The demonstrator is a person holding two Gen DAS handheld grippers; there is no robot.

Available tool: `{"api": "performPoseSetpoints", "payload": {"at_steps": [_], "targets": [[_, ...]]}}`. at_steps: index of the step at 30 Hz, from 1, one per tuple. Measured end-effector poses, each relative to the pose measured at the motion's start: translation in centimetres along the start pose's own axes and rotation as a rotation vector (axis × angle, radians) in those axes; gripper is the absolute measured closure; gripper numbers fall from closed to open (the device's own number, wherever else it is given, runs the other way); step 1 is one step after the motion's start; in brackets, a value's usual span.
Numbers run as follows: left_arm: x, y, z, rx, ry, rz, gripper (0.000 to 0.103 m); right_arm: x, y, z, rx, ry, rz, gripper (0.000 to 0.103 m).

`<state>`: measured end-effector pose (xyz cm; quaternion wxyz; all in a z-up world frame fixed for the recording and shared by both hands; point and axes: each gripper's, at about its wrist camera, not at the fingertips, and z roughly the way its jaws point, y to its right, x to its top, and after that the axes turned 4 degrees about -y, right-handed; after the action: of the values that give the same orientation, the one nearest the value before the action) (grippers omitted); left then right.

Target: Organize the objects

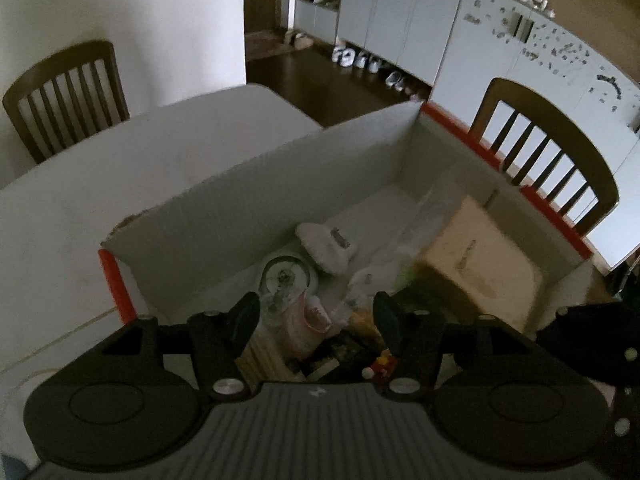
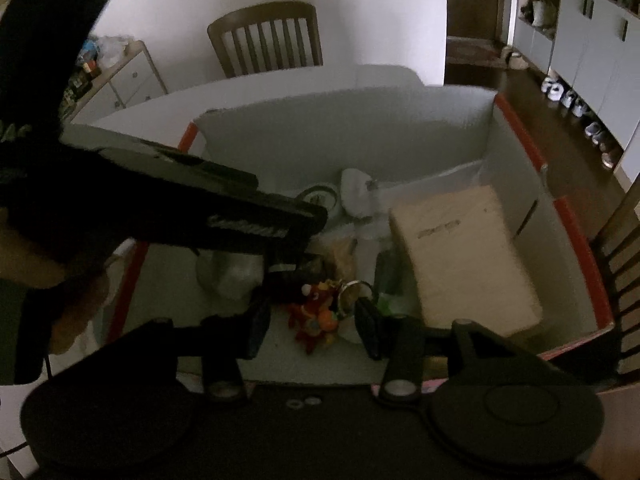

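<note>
A large white box with orange-red edges (image 1: 260, 200) (image 2: 360, 128) stands on a white table (image 1: 120, 168). In it lie a tan flat package (image 1: 480, 264) (image 2: 460, 256), a white fluffy item (image 1: 324, 244) (image 2: 356, 192), a round glass-faced object (image 1: 284, 276) (image 2: 320, 196), a pink cup (image 1: 308, 324) and a red-orange plush toy (image 2: 316, 312) (image 1: 382, 366) with a metal ring (image 2: 352, 288). My left gripper (image 1: 318, 316) hangs open over the cup and clutter, holding nothing. My right gripper (image 2: 314, 324) is open above the plush toy, pads apart from it.
The left tool's black housing (image 2: 240, 216) and a person's hand (image 2: 80, 304) cross the right wrist view. Wooden chairs (image 1: 68, 88) (image 1: 548, 152) stand at the table's far and right sides. Cabinets (image 1: 400, 12) and shoes (image 1: 360, 60) line the dark floor beyond.
</note>
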<state>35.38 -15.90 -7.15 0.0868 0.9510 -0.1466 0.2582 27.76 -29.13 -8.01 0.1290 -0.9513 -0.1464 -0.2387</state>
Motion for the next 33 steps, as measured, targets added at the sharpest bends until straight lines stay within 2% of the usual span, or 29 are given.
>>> {"api": "performPoseSetpoints", "payload": {"at_steps": [8,10,12,16,20,22,26,33], "targets": [[-1.1,-0.5,-4.1,-0.033,0.075,-0.040,0.041,-0.6,-0.5,-2.6,-0.018,0.051,-0.006,0.056],[-1.3,-0.5,-5.0,-0.041,0.089,-0.039,0.038,-0.7,-0.7,-3.3,-0.024,0.071,0.000,0.054],[-1.9,-0.6,-6.0,-0.048,0.107,-0.032,0.038,-0.8,-0.8,-4.0,-0.034,0.093,0.005,0.046],[-3.1,-0.8,-7.9,-0.058,0.131,-0.023,0.038,-1.4,-1.0,-5.4,-0.047,0.120,0.019,0.044],[-4.5,-1.2,-9.8,-0.078,0.159,-0.017,0.024,-1.7,-1.3,-6.3,-0.054,0.149,0.039,0.040],[-5.1,-1.3,-10.5,-0.083,0.169,-0.014,0.024,-2.0,-1.7,-6.6,-0.056,0.165,0.045,0.038],[-6.7,-1.5,-12.0,-0.093,0.187,-0.003,0.024,-2.7,-2.2,-7.7,-0.050,0.212,0.061,0.021],[-8.8,-1.3,-13.8,-0.074,0.216,0.030,0.015,-4.1,-3.2,-9.5,-0.057,0.278,0.082,0.002]]}}
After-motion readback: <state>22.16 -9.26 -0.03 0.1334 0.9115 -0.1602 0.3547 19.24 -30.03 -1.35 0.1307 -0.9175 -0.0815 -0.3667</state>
